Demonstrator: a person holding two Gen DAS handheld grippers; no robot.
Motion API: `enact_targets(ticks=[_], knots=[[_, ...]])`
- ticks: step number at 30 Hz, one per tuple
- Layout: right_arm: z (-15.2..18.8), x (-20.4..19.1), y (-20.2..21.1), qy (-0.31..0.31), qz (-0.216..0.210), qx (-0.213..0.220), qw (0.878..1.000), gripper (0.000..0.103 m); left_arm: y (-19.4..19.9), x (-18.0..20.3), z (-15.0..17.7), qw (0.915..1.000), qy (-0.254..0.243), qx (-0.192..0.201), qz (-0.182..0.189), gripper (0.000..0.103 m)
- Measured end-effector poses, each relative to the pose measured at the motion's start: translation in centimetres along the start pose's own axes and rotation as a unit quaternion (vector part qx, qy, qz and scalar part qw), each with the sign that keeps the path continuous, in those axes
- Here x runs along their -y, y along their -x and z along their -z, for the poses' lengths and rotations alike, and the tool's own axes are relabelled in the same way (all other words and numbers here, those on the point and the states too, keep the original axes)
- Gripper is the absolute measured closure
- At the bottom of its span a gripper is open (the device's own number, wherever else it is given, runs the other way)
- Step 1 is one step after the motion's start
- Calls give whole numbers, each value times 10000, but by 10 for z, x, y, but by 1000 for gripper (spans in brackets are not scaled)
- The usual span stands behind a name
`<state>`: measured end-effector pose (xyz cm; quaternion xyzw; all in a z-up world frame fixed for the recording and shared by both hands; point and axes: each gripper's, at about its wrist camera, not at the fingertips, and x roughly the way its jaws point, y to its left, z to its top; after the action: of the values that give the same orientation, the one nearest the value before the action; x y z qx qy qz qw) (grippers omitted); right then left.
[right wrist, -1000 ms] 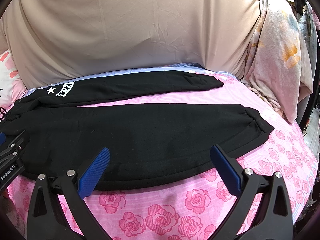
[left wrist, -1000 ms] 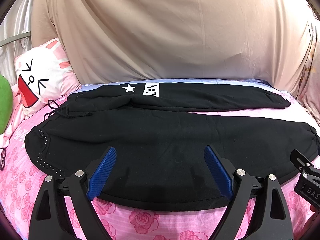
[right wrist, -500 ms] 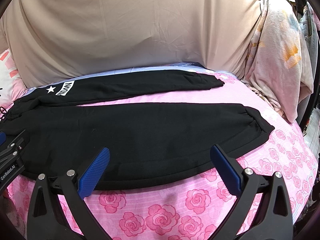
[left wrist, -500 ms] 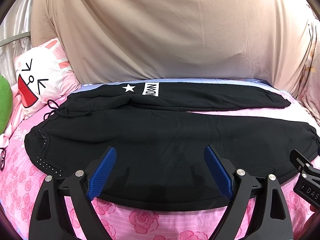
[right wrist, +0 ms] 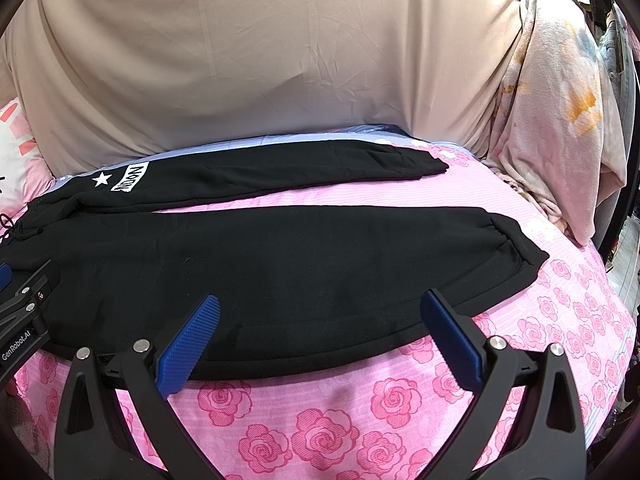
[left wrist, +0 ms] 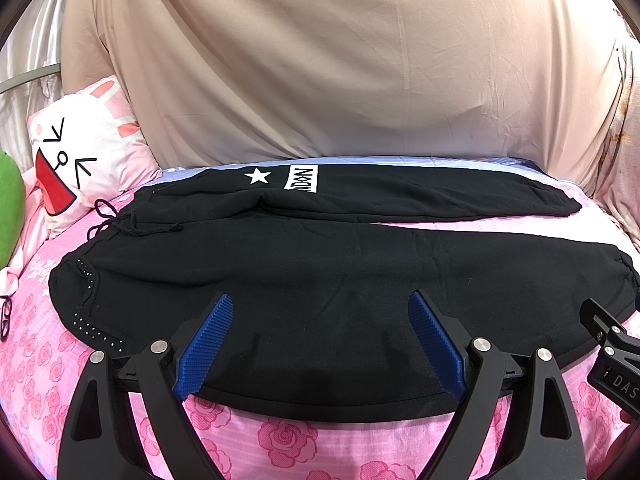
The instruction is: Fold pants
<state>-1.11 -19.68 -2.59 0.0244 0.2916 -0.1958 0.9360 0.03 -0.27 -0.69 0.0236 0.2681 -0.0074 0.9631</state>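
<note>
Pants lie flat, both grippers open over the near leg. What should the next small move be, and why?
Probably lower both and pinch the near leg's front edge: the left gripper and right gripper are open and holding nothing, and the black pants lie unfolded, legs apart, on the pink bedsheet.

Pants (left wrist: pixel 320 264) spread flat on bedsheet (right wrist: pixel 360 420), waistband left, cuffs right, one leg behind the other. Pillow (left wrist: pixel 88 156) beyond the waistband. Draped cloth (right wrist: pixel 260 60) behind; apparently more fabric (right wrist: pixel 560 120) heaped at right.
</note>
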Motion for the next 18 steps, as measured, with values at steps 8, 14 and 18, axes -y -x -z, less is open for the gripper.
enact_targets(ticks=[8, 14, 18], knots=[[1, -4, -4, -47, -253, -168, 9995, 5, -4, -8, 0, 9987, 164, -281, 398, 16], [-22, 46, -38, -423, -1225, -589, 9898, 5, -10, -83, -26, 9875, 943, -623, 1096, 16], [-75, 109, -81, -654, -713, -589, 9936, 5, -33, -159, -78, 9910, 1167, -470, 459, 16]])
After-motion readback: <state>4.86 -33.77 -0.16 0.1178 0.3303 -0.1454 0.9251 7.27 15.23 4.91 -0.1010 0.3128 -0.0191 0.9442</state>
